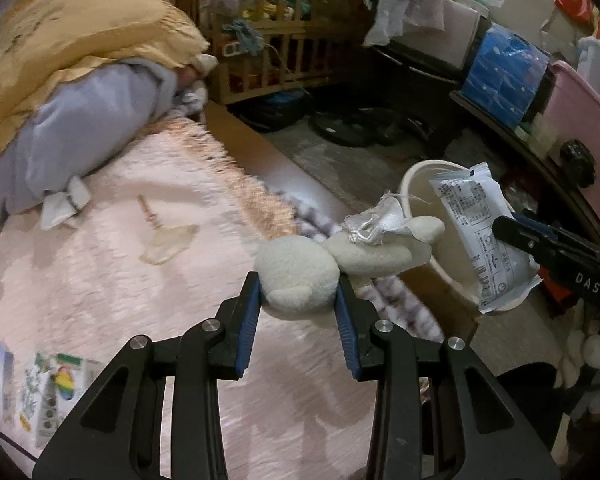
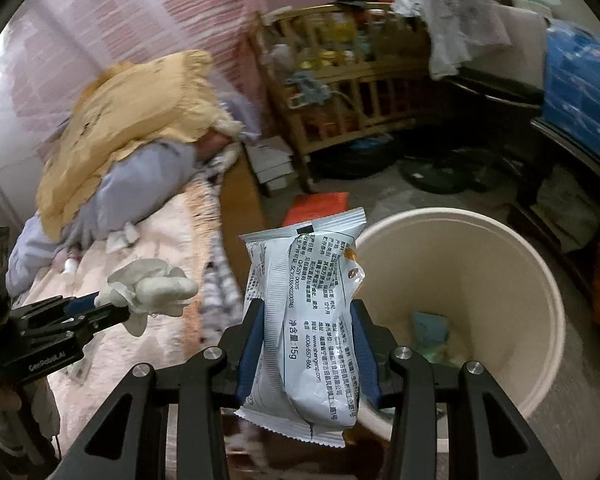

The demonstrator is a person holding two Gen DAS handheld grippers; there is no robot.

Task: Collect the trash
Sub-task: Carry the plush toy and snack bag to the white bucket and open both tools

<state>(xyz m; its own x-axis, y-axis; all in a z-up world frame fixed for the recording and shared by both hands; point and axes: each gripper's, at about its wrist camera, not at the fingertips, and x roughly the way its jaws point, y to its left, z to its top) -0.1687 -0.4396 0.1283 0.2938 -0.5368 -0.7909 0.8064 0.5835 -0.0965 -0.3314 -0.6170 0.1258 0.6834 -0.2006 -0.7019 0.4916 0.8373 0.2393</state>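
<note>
Cream bin [image 2: 456, 240] interior shows only rightward; wrapper [image 2: 312, 320] gripped.

bin [image 1: 414, 178]: far wall hidden behind snack packet [image 1: 480, 236]
bin contents [image 2: 430, 326]: partly behind rim, can't identify
bedspread [image 1: 120, 280]: motion-blurred
printed sheets [image 1: 40, 392]: blurred, unreadable
packet small print [image 2: 320, 300]: mostly too small to read

Cream bin [image 2: 452, 240], white/grey printed wrapper [image 2: 308, 320], off-white wad [image 1: 300, 276], pink blanket [image 1: 120, 260].
</note>
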